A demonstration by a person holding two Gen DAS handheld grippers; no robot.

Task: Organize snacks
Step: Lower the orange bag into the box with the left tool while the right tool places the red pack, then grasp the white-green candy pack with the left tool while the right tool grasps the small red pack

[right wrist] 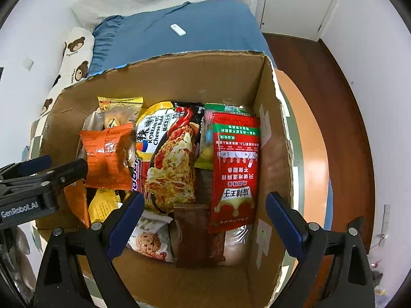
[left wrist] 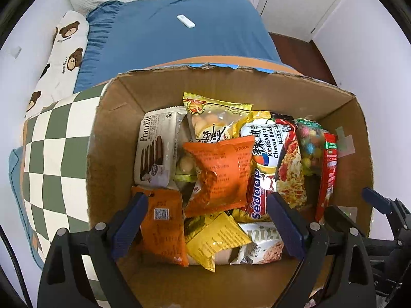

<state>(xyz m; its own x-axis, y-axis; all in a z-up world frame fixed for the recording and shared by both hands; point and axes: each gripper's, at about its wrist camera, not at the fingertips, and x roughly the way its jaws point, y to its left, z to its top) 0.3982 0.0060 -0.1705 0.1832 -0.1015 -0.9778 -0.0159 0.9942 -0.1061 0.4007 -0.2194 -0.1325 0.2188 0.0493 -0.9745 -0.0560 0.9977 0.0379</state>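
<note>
An open cardboard box (left wrist: 113, 138) (right wrist: 272, 138) holds several snack packets. An orange packet (left wrist: 221, 174) (right wrist: 109, 154) lies on top in the middle. A Korean cheese noodle pack (left wrist: 277, 159) (right wrist: 169, 159), a red packet (right wrist: 235, 169) (left wrist: 327, 169), a Franzzi wafer pack (left wrist: 156, 148) and a cookie pack (right wrist: 151, 238) lie around it. My left gripper (left wrist: 208, 220) is open over the box's near part, holding nothing. My right gripper (right wrist: 205, 218) is open over the box's right half, holding nothing. The left gripper's side (right wrist: 61, 172) shows at the orange packet's edge.
The box stands on a green and white checkered cloth (left wrist: 51, 154) over a round orange table (right wrist: 308, 133). Behind is a bed with a blue sheet (left wrist: 179, 38), a white remote (left wrist: 185, 21) and a bear-print pillow (left wrist: 64, 51). Dark wood floor (right wrist: 334, 82) lies right.
</note>
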